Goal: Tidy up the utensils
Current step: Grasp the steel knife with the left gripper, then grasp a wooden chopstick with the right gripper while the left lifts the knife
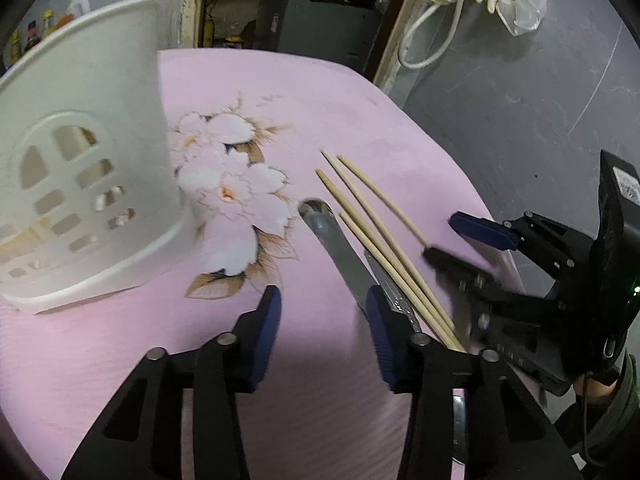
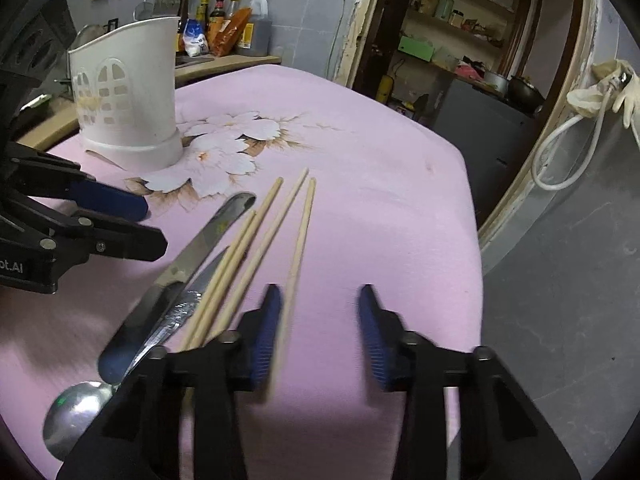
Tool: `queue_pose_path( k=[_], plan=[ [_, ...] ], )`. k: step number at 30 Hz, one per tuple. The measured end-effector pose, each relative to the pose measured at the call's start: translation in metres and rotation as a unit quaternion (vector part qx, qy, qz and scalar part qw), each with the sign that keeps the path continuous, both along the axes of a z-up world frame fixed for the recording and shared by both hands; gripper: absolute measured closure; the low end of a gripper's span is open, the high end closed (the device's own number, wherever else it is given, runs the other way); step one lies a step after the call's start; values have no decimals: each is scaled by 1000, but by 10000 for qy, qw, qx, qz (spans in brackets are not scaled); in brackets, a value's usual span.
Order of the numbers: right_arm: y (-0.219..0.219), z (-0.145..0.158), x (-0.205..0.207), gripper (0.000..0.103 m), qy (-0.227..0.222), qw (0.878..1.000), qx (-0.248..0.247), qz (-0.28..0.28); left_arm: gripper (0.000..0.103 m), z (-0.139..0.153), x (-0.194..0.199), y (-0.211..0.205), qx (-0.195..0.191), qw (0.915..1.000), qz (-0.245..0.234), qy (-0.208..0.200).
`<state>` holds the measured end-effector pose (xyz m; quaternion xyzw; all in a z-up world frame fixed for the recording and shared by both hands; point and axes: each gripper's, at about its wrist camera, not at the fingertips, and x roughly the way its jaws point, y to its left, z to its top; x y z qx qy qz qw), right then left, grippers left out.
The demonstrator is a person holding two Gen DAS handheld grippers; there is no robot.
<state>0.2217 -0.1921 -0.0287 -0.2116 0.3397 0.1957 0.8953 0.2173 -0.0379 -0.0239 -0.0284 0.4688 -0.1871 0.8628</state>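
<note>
A: Left gripper [image 1: 320,308] is seen low over the pink cloth [image 1: 320,92], jaws apart, with only cloth showing between the blue pads. Its right finger [image 1: 380,332] lies against the handle of a steel spoon [image 1: 340,248], but nothing is pinched.

B: And the right gripper [image 2: 320,320]? Jaws are parted there too. 1 chopstick [image 2: 298,248] runs just inside its left pad [image 2: 266,332]; whether it is touched cannot be told, and the stick's near end is blurred.

A: Beside that, 3 more chopsticks [image 2: 240,256] are fanned out on the cloth, tips pointing away. A second, patterned utensil handle [image 2: 180,312] is wedged between spoon and sticks. A spoon bowl [image 2: 76,412] is glimpsed at the near edge in the right view.

B: Further out, the white utensil holder [image 2: 128,100] is stood upright at the far left of the cloth, beside the printed flowers [image 2: 224,140], well apart from the utensils.

A: Bottles [image 2: 224,20] are lined up behind it.
</note>
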Motion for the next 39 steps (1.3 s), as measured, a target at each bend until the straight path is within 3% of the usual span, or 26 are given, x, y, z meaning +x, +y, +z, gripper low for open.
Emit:
queue_pose_path(
  k=[2,5,13,17,19,20,25,35,39],
  plan=[
    [-5,1,1,89,-20,10000,56,-27,69,-1,3,-5,60,9999,-100,39],
    [-15,1,4,95,-2,9997,242,-77,70,-2,8,-13,175,9996,-207,75],
    [-18,0,2,95,16,9991,424,-71,70,-5,22,-37,660,9976,-116,162],
    [-20,1,4,95,63,9987,493,-65,70,-7,35,-40,702,9974,55,168],
    [-19,0,4,95,72,9988,476,-58,74,-8,42,-38,736,9970,169,177],
    [-18,0,4,95,69,9989,455,-51,82,-9,42,-38,813,9963,207,176],
    [-18,-1,1,97,51,9991,422,60,85,-7,31,-33,945,9953,185,111],
    [-32,0,-13,97,484,9957,752,224,90,-5,-3,-2,1014,9948,-61,-9],
    [-21,2,-2,94,576,9963,535,359,89,-3,-20,-5,1328,9905,-342,-52]
  ],
)
